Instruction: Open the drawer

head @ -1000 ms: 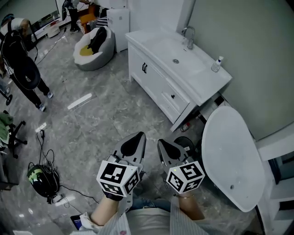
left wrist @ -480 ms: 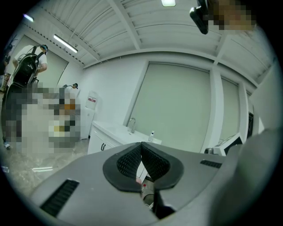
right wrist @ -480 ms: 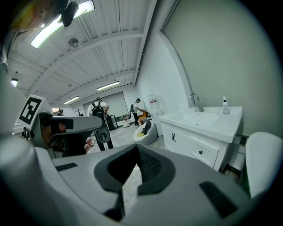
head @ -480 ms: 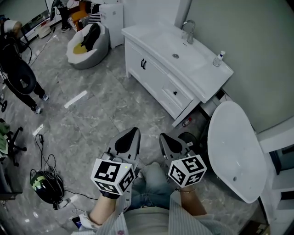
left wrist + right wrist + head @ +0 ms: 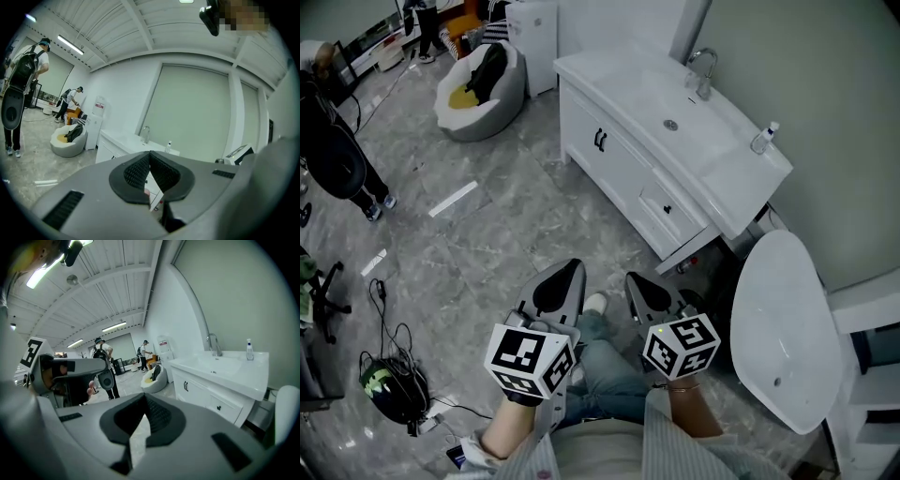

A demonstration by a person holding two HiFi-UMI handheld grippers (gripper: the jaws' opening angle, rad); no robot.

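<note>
Your left gripper (image 5: 565, 277) has its jaws clenched tip to tip with nothing between them, and its own view shows the ribbed pads (image 5: 138, 169) meeting at the front. Your right gripper (image 5: 639, 287) is likewise closed and empty, close beside the left one. Both sit at the near edge of the head view above your legs, pointing toward the far side of the room.

A grey marbled floor (image 5: 516, 225) spreads between you and the furniture. Far and to the right stands a long white vanity (image 5: 619, 164), set against the wall. To the right, nearer than the vanity, a white oval panel (image 5: 783, 328) leans by the wall. A pale beanbag (image 5: 478, 84) sits on the floor at the vanity's far left.

The drawer (image 5: 670, 208) is in the right part of the vanity front, beneath the basin (image 5: 680, 108), with its face flush to the cabinet and well apart from both grippers. A faucet (image 5: 703, 70) rises at the basin's far edge. A small bottle (image 5: 762, 139) stands on the right end of the countertop. The drawer's dark knob (image 5: 667, 210) sits at the middle of its face.
</note>
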